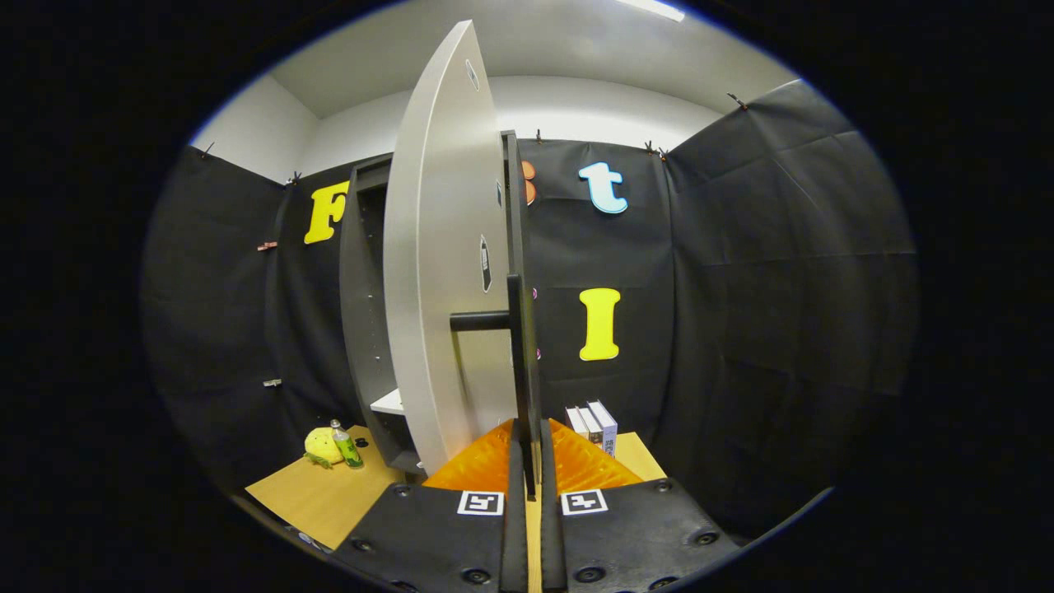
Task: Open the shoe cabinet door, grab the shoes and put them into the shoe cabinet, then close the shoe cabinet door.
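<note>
Both claw point(527, 449) fingers clamping door handle point(517, 362)

One shoe cabinet point(366, 313) stands on one wooden surface point(321, 494). It has one door point(445, 272), swung open, and that door carries one bar handle point(517, 362). Inside the cabinet, one pale shelf point(389, 402) can be made out; any others are too dark to count. To the cabinet's left sit two small things: one yellow soft toy point(321, 445) and one green bottle point(347, 445), touching each other. On the other side of the door stand three boxes point(594, 425), upright and pressed together. One tool point(532, 469) has two fingers, closed on the handle's lower end, and two square markers point(480, 502) sit on its body.
</note>
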### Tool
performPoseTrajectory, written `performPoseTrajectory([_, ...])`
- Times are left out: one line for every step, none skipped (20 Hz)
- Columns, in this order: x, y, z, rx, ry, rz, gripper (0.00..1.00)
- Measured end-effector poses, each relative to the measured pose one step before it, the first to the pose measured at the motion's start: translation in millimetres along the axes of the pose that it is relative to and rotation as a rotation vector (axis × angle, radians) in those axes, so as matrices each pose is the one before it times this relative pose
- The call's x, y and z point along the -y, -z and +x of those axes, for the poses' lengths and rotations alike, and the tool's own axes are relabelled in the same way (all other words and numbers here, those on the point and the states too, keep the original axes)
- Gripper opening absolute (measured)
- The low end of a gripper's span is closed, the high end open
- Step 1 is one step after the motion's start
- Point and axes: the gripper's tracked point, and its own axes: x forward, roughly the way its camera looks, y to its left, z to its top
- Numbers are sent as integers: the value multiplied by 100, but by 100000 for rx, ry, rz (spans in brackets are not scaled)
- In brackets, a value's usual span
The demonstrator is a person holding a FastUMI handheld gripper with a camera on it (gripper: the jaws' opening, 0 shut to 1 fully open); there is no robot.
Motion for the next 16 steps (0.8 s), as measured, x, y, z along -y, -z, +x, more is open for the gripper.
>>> performPoseTrajectory([-34, 54, -457, 531, 434, 48, 11])
performPoseTrajectory([160, -77, -329, 346, 1076, -160, 10])
performPoseTrajectory([7, 163, -678, -323, 1434, -946, 11])
performPoseTrajectory([-138, 470, -943, -378, 1308, -1261, 10])
performPoseTrajectory([-414, 412, -819, -466, -124, -522, 10])
performPoseTrajectory([-748, 422, -954, -344, -1237, 261, 10])
performPoseTrajectory([-1048, 566, -805, -1373, -1624, 535, 10])
performPoseTrajectory([-938, 713, -783, -930, -1215, 490, 13])
performPoseTrajectory([-1090, 637, -655, -872, -2565, 1167, 20])
performPoseTrajectory([-1091, 308, -309, 149, -1924, 1210, 27])
performPoseTrajectory([-800, 308, -336, 959, -689, 1007, 34])
performPoseTrajectory([-797, 192, 51, 1033, -962, 1070, 41])
performPoseTrajectory([-950, 494, 407, -68, -1170, 1173, 43])
performPoseTrajectory([-972, 1119, 376, -648, -1000, 865, 46])
performPoseTrajectory([-962, 1420, 823, -2165, -419, 662, 46])
performPoseTrajectory([-1098, 1637, 801, -2615, -486, 411, 46])
